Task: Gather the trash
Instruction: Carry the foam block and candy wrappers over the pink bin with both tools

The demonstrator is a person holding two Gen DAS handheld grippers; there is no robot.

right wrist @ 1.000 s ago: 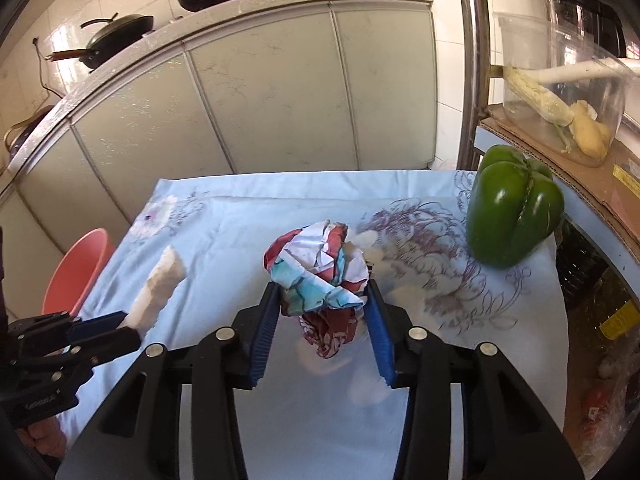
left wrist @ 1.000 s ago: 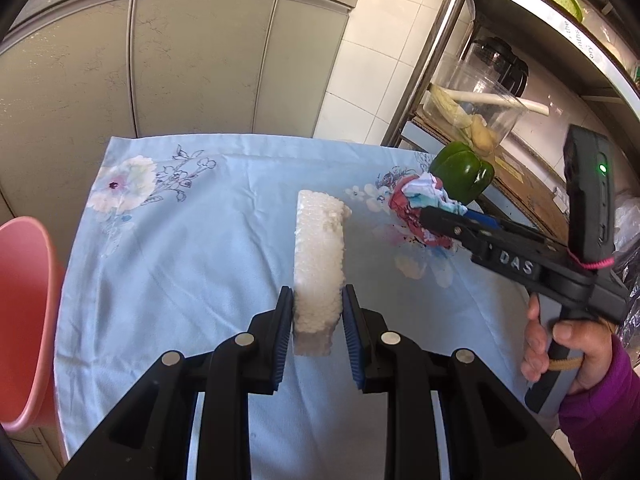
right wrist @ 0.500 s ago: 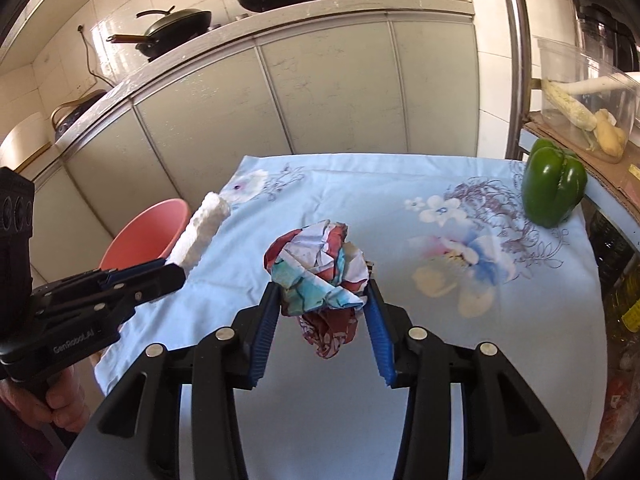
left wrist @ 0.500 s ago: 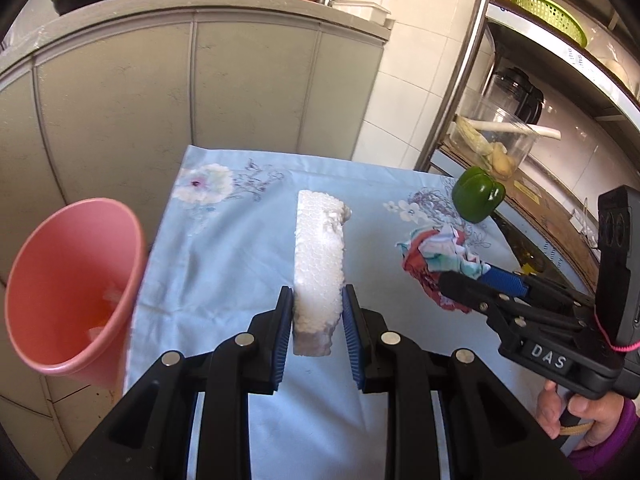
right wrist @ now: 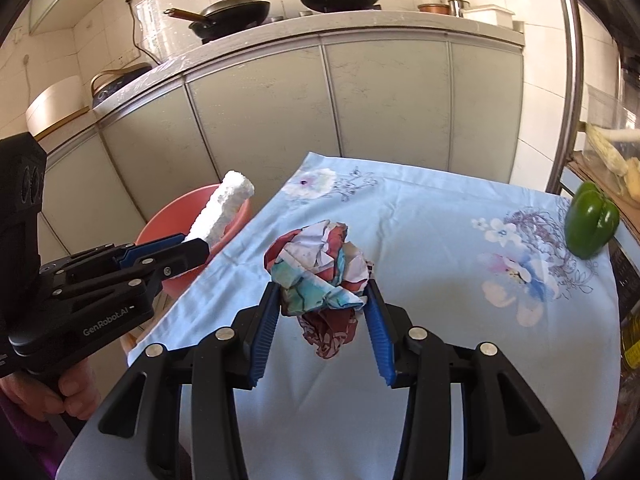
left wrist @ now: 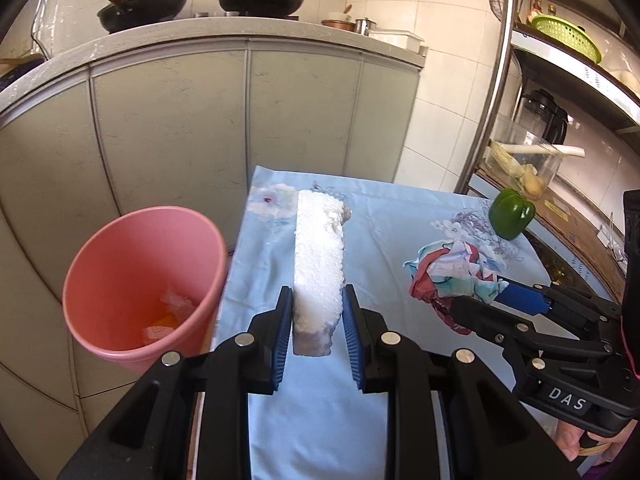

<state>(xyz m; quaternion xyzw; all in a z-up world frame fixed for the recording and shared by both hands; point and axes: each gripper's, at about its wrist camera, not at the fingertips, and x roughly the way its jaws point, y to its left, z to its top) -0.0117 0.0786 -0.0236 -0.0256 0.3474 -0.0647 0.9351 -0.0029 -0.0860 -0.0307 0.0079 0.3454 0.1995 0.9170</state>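
While both tools hang above the blue flowered tablecloth [left wrist: 384,216], the left gripper [left wrist: 318,322] has its blue pads clamped on the lower end of a white foam block [left wrist: 319,256], which stands up between them, lifted off the cloth near the table's left edge. Just beside that edge stands a pink bin [left wrist: 144,280] with scraps at its bottom. To the right, the right gripper [right wrist: 322,312] grasps a crumpled ball of printed paper [right wrist: 318,268], also held clear of the cloth. A green pepper [right wrist: 592,226] rests at the far right edge.
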